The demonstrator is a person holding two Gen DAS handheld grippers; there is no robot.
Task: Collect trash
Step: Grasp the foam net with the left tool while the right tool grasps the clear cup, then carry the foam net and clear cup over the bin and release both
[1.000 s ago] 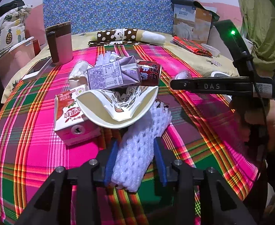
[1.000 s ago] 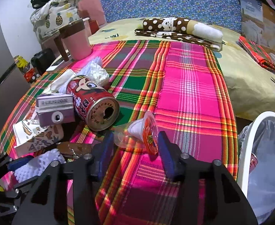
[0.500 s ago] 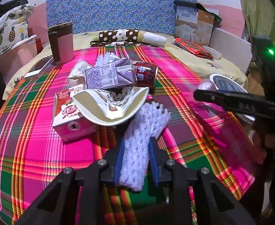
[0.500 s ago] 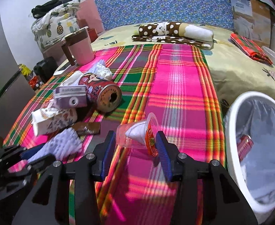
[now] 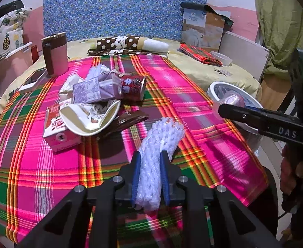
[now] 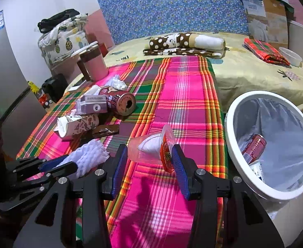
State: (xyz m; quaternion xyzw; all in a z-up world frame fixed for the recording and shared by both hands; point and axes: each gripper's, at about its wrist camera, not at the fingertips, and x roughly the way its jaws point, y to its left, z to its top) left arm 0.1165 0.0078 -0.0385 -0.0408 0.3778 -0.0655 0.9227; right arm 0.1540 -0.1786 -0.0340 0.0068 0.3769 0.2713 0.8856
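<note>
lying at the left of the plaid tabletop [image 6: 184,86] is a heap: pink carton [image 5: 56,132], bent paper plate [image 5: 89,117], purple carton [image 5: 93,91], red can [image 5: 133,87]. the left gripper [image 5: 149,165] has its fingers clamped tight on white foam netting [image 5: 161,142]. the right gripper [image 6: 149,161] pinches a clear plastic cup [image 6: 149,148], fingers half spread. the white trash bin [image 6: 234,111] stands rightmost, a red can inside.
</note>
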